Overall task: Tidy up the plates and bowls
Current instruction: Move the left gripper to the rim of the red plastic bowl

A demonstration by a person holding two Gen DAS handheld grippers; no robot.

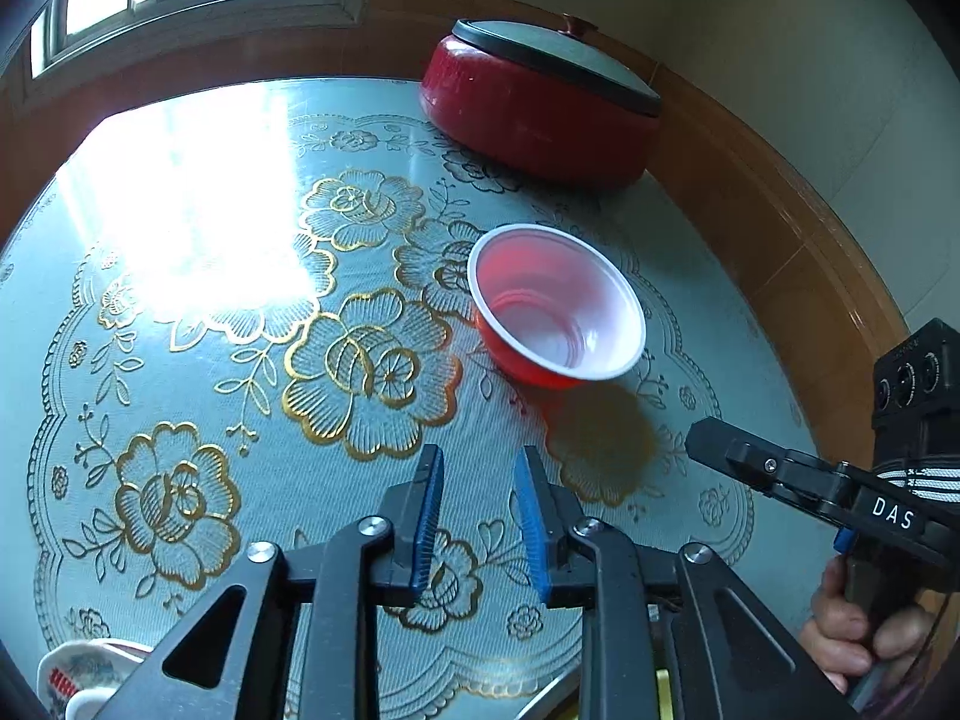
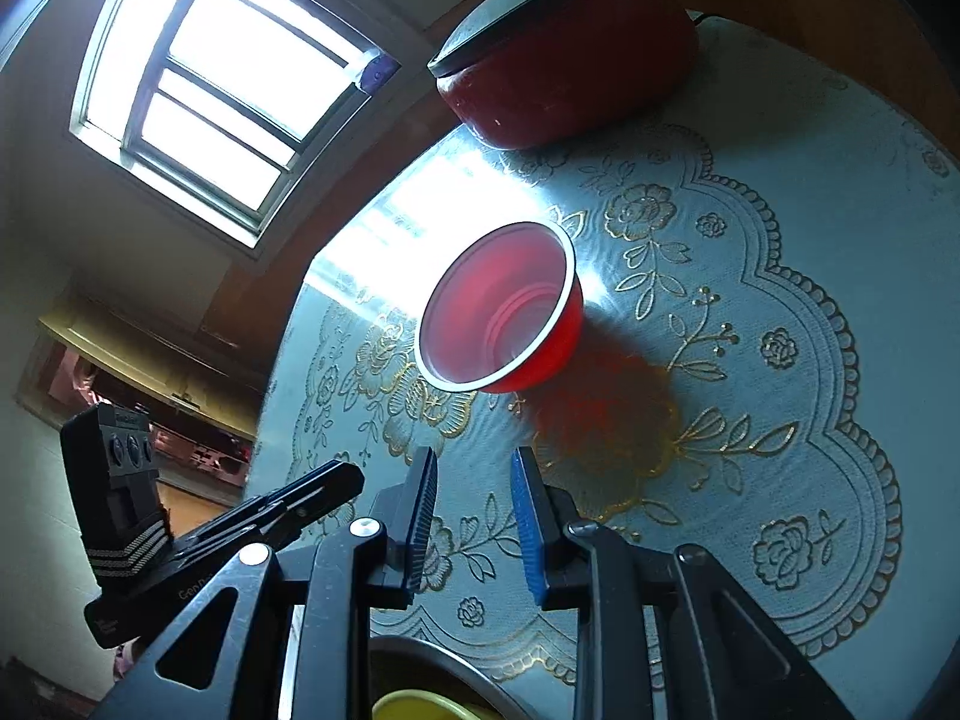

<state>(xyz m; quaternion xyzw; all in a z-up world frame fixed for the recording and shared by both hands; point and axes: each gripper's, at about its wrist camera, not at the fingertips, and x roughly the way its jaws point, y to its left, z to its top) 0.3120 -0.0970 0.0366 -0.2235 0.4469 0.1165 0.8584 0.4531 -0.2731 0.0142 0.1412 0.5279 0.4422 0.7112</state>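
Sat upright on the floral table mat (image 1: 198,360), well apart from the lidded red pot (image 1: 540,114) at twelve o'clock: red bowl (image 1: 555,306), white-rimmed, round, so no long axis to favour. Lay at one o'clock from the left gripper (image 1: 480,516), at eleven o'clock from the right gripper (image 2: 474,516). Both pairs of jaws parted a little, gripping nothing. Looked about equally near to either; hard to rank.

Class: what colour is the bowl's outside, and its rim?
The bowl is red outside with a white rim, clearest in the left wrist view.
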